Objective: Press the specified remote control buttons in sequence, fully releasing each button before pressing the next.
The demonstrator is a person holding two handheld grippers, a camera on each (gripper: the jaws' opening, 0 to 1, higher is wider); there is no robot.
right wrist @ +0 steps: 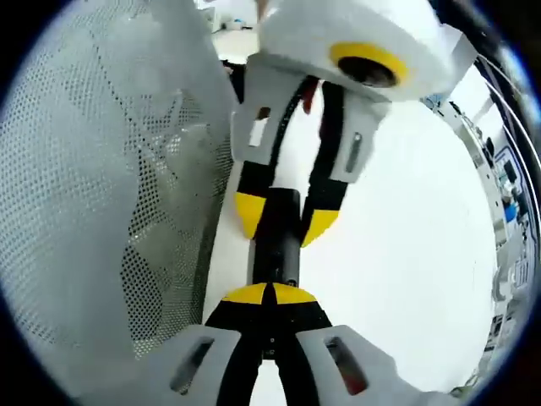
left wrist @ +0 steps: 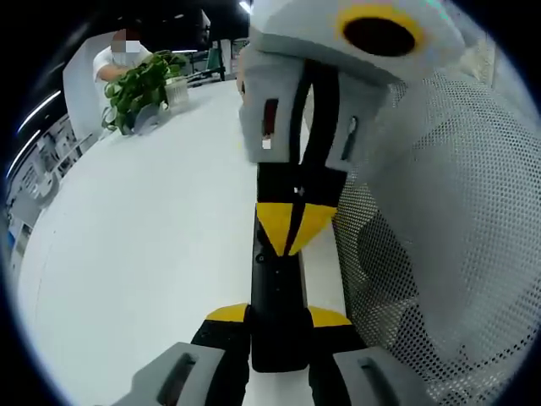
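Left gripper point(left wrist: 279, 326) fingers grasping black remote point(left wrist: 277, 288), right gripper point(right wrist: 270, 296) fingers clenched on it, white mesh basket point(left wrist: 456, 220) alongside, potted plant point(left wrist: 139, 89) far across table point(left wrist: 127, 254)

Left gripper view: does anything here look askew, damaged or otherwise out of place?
Nothing stands out. The left hand-held gripper clamps the black remote straight along its jaws, above the white table. The right hand-held gripper, jaws shut, meets the remote's far end. A white mesh surface sits close beside them.

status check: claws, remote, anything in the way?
Left claw shut on one end of the black remote. Right claw shut on the other end. Remote held over the white table. White mesh panel close alongside.
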